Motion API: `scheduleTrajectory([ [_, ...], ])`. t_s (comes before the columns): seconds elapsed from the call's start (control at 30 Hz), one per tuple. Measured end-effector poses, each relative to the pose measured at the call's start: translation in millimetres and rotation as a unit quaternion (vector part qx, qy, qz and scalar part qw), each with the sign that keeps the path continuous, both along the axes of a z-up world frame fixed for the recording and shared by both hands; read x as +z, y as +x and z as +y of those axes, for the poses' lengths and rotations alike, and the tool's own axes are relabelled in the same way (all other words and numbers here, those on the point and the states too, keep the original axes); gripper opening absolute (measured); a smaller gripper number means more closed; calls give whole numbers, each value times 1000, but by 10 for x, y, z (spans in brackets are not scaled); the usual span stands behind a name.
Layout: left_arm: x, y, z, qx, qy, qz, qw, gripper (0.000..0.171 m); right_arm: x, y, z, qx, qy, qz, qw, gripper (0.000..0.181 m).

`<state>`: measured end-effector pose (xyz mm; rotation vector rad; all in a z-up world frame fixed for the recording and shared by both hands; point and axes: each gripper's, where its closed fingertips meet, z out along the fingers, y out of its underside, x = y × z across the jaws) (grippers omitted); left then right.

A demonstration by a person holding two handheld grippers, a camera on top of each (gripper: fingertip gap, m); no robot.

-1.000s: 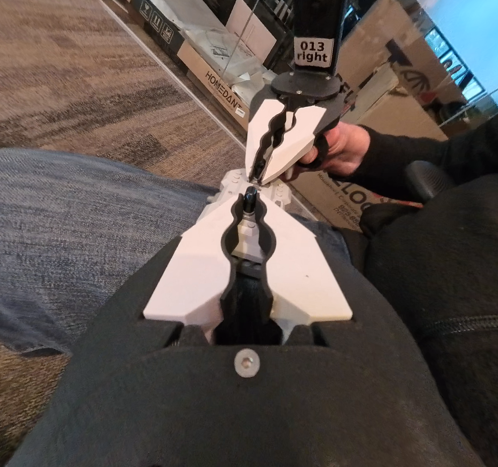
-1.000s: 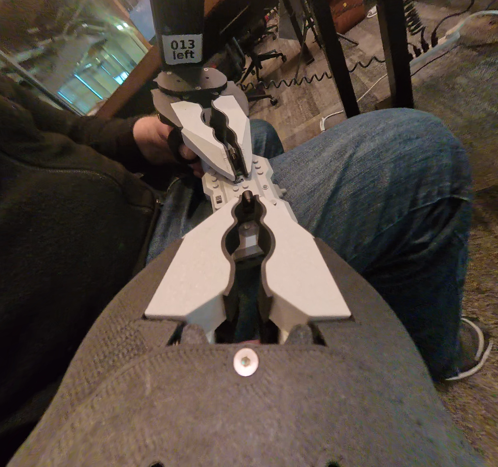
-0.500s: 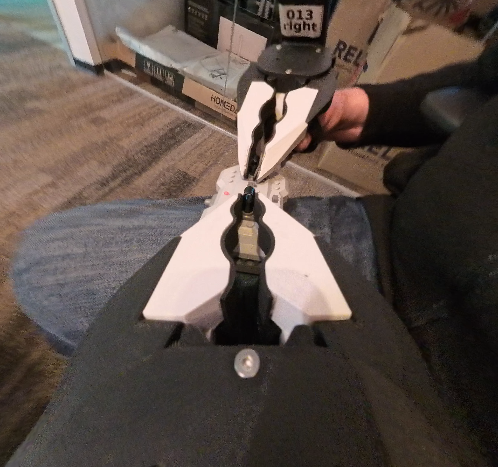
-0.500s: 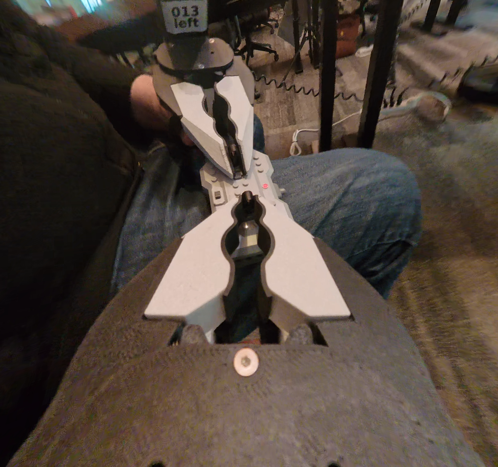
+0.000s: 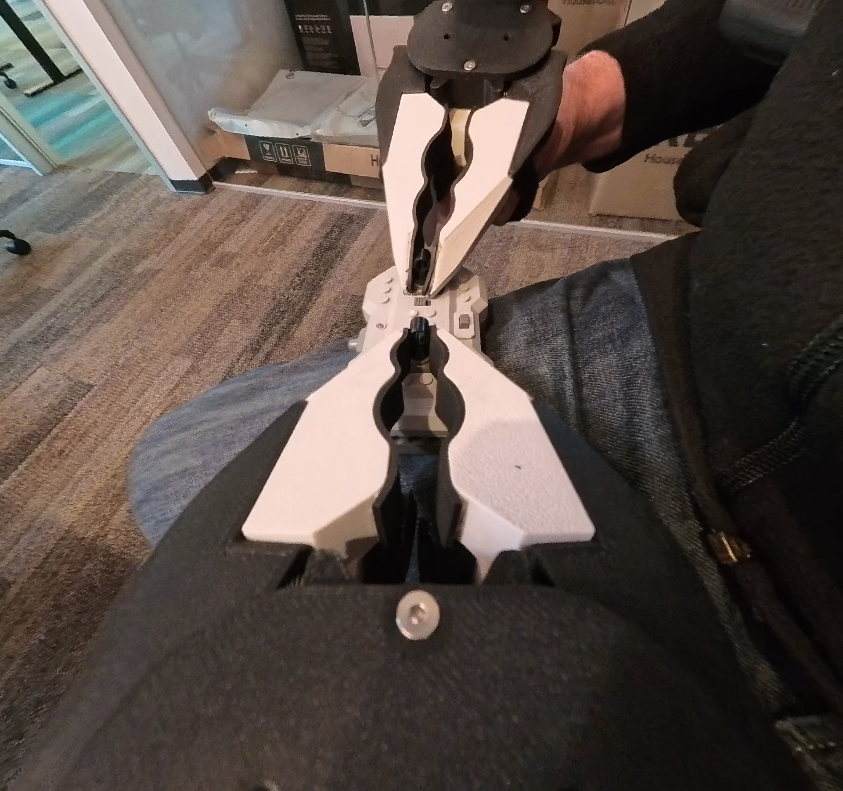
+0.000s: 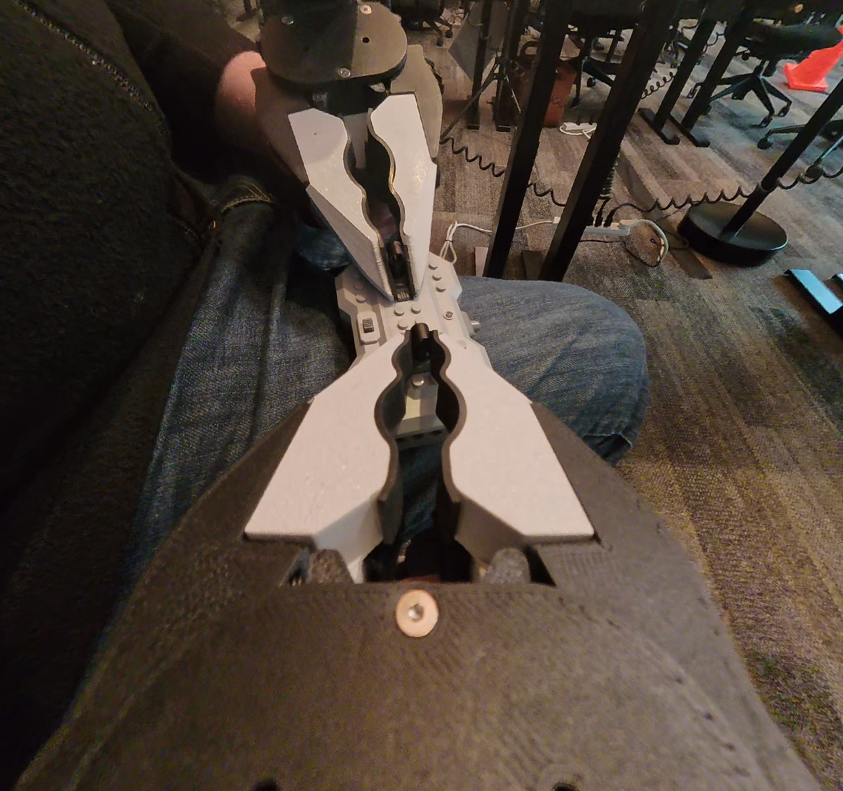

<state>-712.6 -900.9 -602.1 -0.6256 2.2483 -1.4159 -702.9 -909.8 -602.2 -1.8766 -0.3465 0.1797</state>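
A grey studded brick assembly with a small switch is held between both grippers, just above a person's jeans-clad thigh. My left gripper is shut on a black pin at the assembly's near end. The right gripper comes down from the far side and is shut on a black pin at the other end. In the right wrist view my right gripper is shut on its black pin, the assembly lies beyond it, and the left gripper pinches the far end.
Cardboard boxes and a white door frame line the wall beyond the carpet. Black desk legs, a coiled cable, a white power strip, a round stand base and an orange cone stand to the right. The tips of both grippers are at nearly the same place.
Both grippers and the grey assembly have swung together, so the background has shifted in both views. Both grips on the black pins look unchanged.
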Motion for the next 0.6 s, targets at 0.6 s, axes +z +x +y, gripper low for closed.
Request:
scheduleTrajectory([
  [0.6, 35, 106, 36, 67, -106, 135, 983, 6, 13, 85, 14, -10, -35, 154, 987, 5],
])
